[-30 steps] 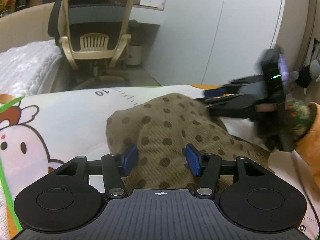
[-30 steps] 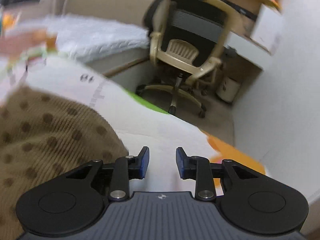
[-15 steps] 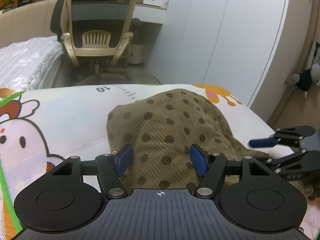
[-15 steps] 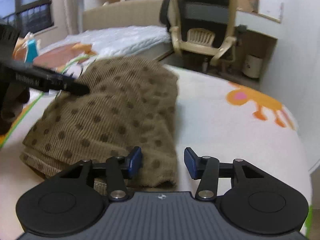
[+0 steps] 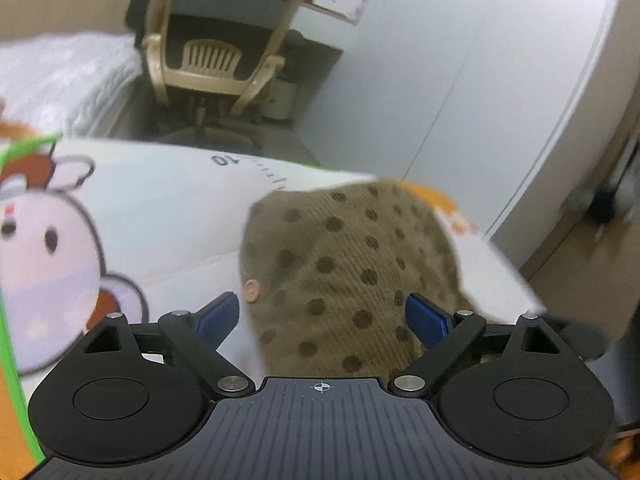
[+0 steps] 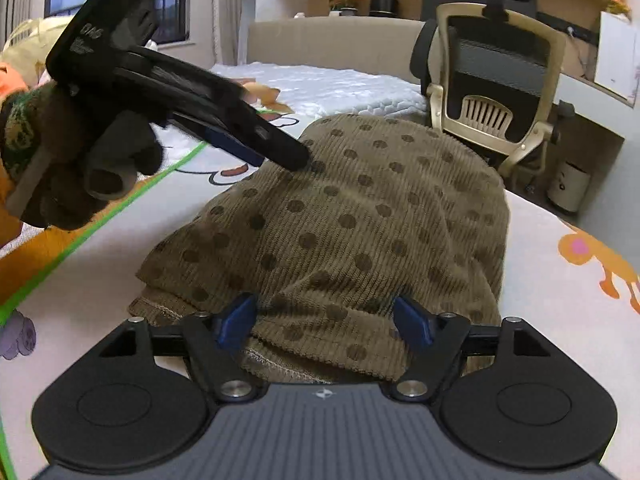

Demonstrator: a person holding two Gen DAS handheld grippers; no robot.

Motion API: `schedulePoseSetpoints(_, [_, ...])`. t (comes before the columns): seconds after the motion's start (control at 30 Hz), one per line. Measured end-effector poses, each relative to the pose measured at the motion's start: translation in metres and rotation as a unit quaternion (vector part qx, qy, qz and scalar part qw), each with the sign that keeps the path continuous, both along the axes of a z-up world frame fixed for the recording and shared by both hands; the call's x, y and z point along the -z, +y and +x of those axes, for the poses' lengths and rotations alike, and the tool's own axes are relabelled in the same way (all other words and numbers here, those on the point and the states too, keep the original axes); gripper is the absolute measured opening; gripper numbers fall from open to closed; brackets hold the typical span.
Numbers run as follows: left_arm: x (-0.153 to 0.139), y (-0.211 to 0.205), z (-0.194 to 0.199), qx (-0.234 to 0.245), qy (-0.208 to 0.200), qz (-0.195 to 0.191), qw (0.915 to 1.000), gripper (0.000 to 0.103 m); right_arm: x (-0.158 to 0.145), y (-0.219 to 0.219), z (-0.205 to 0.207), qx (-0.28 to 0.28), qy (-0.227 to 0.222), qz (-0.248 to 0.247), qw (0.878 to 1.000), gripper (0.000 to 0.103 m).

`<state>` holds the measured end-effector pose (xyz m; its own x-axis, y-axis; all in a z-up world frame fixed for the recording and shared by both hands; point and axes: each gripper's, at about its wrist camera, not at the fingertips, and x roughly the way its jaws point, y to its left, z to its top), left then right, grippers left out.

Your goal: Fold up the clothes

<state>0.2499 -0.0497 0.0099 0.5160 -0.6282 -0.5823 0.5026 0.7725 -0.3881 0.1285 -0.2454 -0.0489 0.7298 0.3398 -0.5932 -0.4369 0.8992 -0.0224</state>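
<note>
Brown dotted garment between spread jaws of right gripper

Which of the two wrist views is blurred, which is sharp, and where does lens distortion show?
Left wrist view: motion blur smears the chair and mat; the brown garment is soft too. Right wrist view: mostly sharp, the garment's ribbing clear; only the left tool nearby is slightly smeared. Both: fisheye bending with dark corners; indoor light, no glare.
</note>
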Motion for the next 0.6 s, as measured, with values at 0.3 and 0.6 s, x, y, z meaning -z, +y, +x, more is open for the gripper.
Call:
schedulePoseSetpoints(0.3, [0.046,0.005,0.03,0.004,0.134,-0.139,0.9812,0.096,0.004,-0.008,-0.004,0.006,0.001,0.012,1.0,0.08])
schedulePoseSetpoints(0.6, [0.038,-0.006,0.018,0.012,0.094,-0.075,0.9926,0.09,-0.07,-0.037,0.019,0.016,-0.052,0.031,0.998,0.08])
